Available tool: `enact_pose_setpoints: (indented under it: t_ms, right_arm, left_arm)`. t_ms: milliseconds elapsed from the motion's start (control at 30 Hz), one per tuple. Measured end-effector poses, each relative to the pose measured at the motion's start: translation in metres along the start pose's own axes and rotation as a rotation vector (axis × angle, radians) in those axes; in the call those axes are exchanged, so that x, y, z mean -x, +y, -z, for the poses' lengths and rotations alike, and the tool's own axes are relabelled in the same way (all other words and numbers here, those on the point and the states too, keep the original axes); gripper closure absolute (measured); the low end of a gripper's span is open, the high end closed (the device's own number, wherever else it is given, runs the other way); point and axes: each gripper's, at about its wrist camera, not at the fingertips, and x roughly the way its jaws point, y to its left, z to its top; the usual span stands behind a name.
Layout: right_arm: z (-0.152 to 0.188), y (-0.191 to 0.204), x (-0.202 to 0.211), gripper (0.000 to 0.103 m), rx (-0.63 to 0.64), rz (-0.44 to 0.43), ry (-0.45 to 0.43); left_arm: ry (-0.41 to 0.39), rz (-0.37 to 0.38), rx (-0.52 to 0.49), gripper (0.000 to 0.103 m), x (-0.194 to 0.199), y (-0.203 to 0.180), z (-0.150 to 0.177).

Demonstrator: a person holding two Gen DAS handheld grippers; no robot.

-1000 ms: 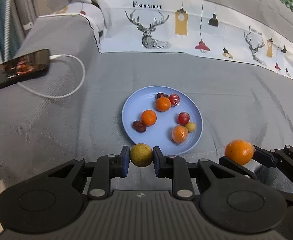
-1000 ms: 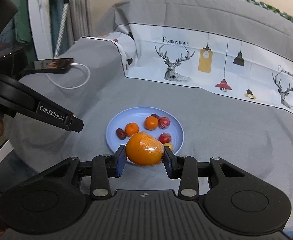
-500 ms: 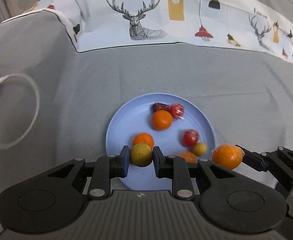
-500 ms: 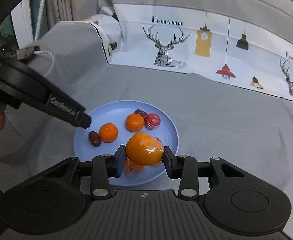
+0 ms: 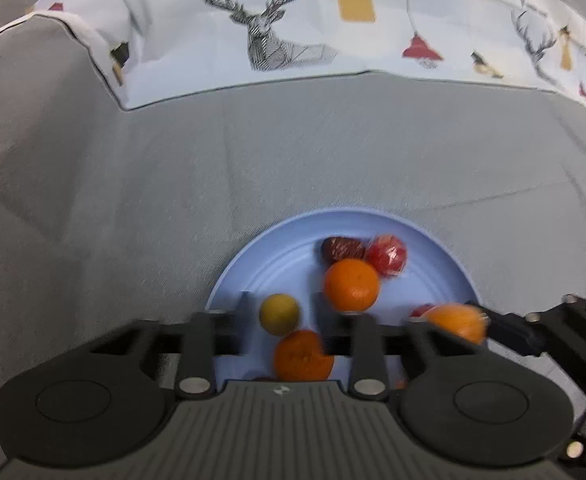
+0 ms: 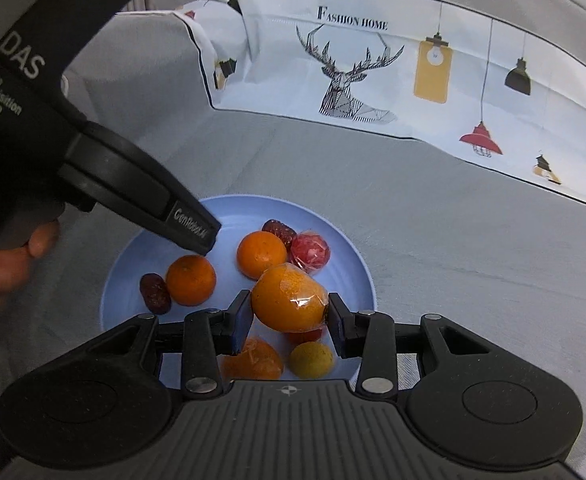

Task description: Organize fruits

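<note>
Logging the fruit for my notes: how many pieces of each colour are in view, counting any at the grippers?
Orange fruits: 4
Red fruits: 2
Dark brown-red fruits: 2
Yellow-green fruits: 2
Total: 10

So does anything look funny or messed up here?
Nothing is spilled or broken. One oddity: the yellow-green fruit sits loose between the left gripper's opening jaws, over the blue plate. The right gripper is opening around a plastic-wrapped orange.
</note>
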Motion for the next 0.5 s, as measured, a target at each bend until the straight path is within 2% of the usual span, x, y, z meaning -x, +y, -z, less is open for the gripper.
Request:
enact_pose_setpoints:
  t_ms: [33, 67, 100, 133, 233, 333, 400, 500]
  right_arm:
    - [0.0, 0.0, -0.001, 0.046, 0.0, -0.008, -0.004]
    - [-0.001, 0.0, 0.001, 0.037, 0.002, -0.007, -0.008]
    - [-0.002, 0.0, 0.005, 0.024, 0.007, -0.002, -0.013]
    - [-0.001, 0.001, 0.013, 0.017, 0.015, -0.003, -0.024]
    - [0.008, 0.003, 0.041, 0.012, 0.038, -0.007, -0.024]
    - [0.024, 0.002, 0.072, 0.007, -0.017, -0.018, 0.024]
    - [0.034, 0.003, 0.092, 0.006, -0.062, -0.025, 0.043]
    - [0.045, 0.007, 0.119, 0.004, -0.107, -0.001, 0.027]
  left_arm:
    - [-0.008, -0.013, 0.013, 0.005, 0.004, 0.002, -0.001]
    - [-0.026, -0.028, 0.028, 0.0, 0.011, 0.005, 0.0]
    - [-0.061, -0.038, 0.046, 0.0, 0.023, 0.008, 0.003]
    - [-0.076, -0.044, 0.047, 0.0, 0.034, 0.009, 0.006]
    - [-0.069, -0.088, 0.027, 0.0, 0.063, 0.008, 0.026]
    - [-0.041, -0.104, 0.022, 0.0, 0.088, 0.005, 0.052]
    - [-0.012, -0.104, 0.042, 0.0, 0.102, 0.003, 0.067]
    - [-0.005, -0.105, 0.088, 0.0, 0.124, 0.005, 0.091]
